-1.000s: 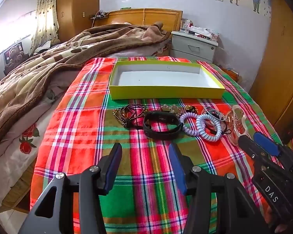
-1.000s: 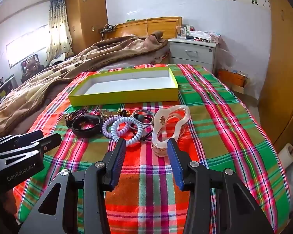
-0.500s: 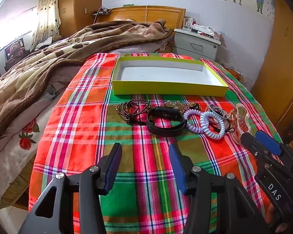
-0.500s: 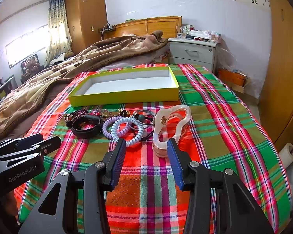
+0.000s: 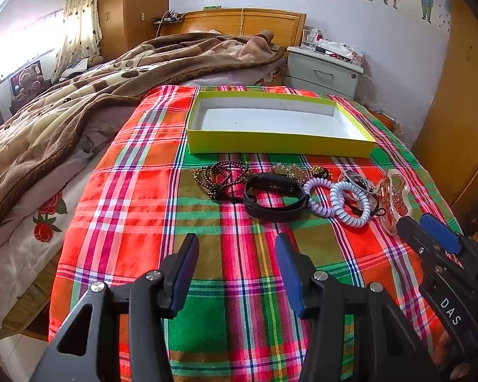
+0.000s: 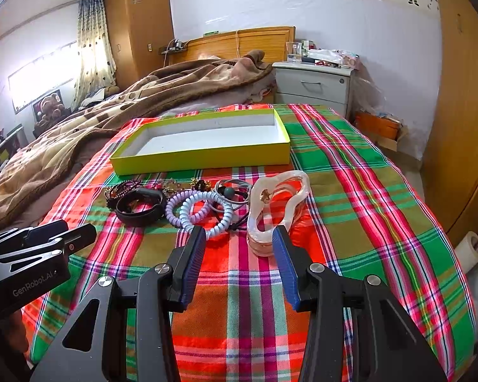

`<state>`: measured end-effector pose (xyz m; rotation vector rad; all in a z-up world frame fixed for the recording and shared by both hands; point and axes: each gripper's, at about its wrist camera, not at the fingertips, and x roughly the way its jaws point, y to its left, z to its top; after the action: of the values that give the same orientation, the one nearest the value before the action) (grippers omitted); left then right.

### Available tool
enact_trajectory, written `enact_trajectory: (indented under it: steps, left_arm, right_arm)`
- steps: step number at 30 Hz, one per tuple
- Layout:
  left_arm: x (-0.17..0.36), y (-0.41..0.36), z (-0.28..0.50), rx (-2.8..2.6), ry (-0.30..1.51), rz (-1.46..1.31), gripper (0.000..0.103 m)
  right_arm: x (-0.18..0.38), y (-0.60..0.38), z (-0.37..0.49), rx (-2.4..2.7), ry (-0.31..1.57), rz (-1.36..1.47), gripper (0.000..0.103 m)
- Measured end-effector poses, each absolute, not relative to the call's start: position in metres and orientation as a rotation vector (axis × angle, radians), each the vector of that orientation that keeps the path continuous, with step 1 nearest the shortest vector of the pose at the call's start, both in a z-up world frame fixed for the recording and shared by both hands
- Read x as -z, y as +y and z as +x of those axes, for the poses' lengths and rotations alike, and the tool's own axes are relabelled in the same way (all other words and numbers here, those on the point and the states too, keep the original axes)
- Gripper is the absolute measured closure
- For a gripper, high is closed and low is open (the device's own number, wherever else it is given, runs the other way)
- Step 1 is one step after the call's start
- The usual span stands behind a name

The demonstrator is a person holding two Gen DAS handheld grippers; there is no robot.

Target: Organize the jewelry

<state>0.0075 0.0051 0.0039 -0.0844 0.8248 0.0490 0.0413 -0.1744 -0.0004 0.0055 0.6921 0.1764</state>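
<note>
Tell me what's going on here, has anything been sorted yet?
Not yet. A person holds the left gripper and right gripper over a plaid-covered table, both jaws open and holding nothing. The yellow box is empty. In front of it lies a row: beaded bracelets, a black band, spiral hair ties and a clear hair claw, nearest the right gripper.

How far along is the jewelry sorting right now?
Nothing looks done: the yellow-green cardboard tray holds nothing. Nothing is in hand; the left gripper and right gripper both hang open. Everything is left in a row on the plaid cloth: dark beaded bracelets, black wristband, lilac spiral hair tie, pale blue spiral hair tie and translucent pink hair claw.
</note>
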Motion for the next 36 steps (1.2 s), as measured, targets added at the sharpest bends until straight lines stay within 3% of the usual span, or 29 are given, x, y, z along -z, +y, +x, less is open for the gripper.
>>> enact_trajectory:
  steps: [36]
  left_arm:
    - [-0.0021, 0.0056, 0.0078, -0.055, 0.839, -0.083, 0.051]
  right_arm:
    - [-0.0013, -0.1781, 0.0399, -0.178, 0.688, 0.013, 0.058]
